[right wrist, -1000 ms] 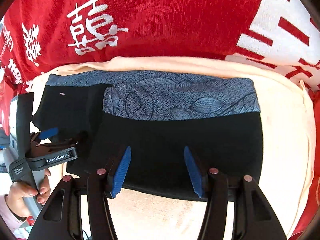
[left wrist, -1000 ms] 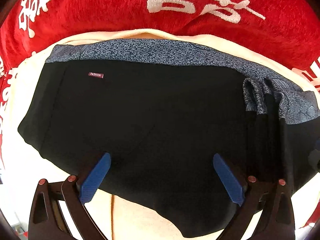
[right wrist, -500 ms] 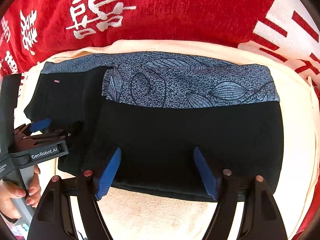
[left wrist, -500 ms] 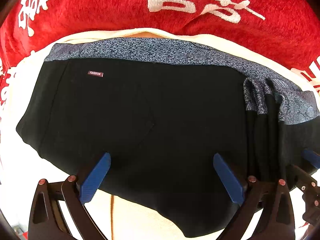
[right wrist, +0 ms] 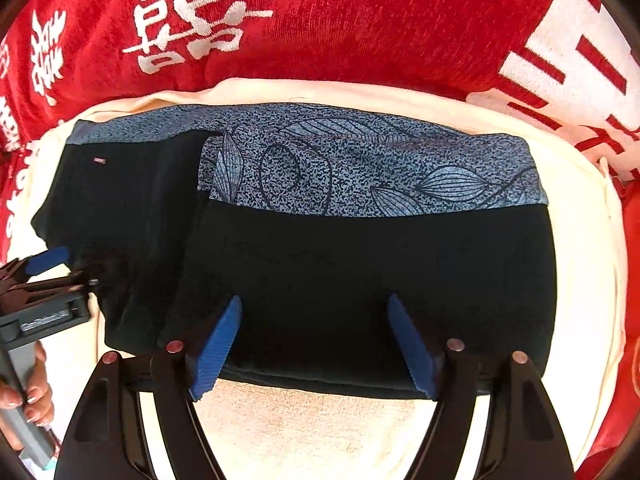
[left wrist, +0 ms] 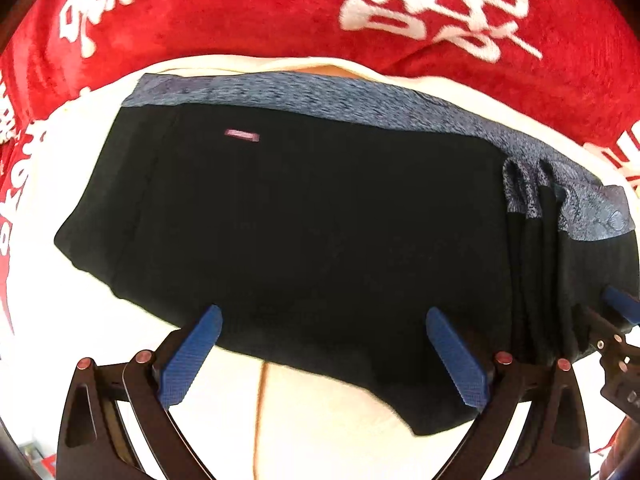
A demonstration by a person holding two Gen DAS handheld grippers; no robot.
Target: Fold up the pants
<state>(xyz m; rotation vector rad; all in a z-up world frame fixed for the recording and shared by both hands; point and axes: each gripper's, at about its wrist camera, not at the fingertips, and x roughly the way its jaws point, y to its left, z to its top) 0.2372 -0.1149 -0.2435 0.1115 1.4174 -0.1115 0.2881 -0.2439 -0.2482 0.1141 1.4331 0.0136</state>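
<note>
Black pants [left wrist: 320,232] with a blue-grey patterned band [left wrist: 320,92] and a small pink label [left wrist: 242,135] lie on a cream cushion [left wrist: 100,320]. A folded stack of the pants [right wrist: 380,272] with a leaf-print band [right wrist: 360,172] lies over their right part. My left gripper [left wrist: 320,344] is open at the near edge of the pants. My right gripper [right wrist: 316,344] is open at the near edge of the folded stack. The left gripper also shows in the right wrist view [right wrist: 44,276], and the right gripper's blue tip shows in the left wrist view [left wrist: 622,308].
A red blanket [right wrist: 360,20] with white characters lies behind and around the cushion [right wrist: 580,280]. A hand [right wrist: 28,392] holds the left gripper's handle at the lower left.
The right gripper has moved closer to the folded stack and slightly left; its tip has come into the left wrist view. The left gripper has hardly moved.
</note>
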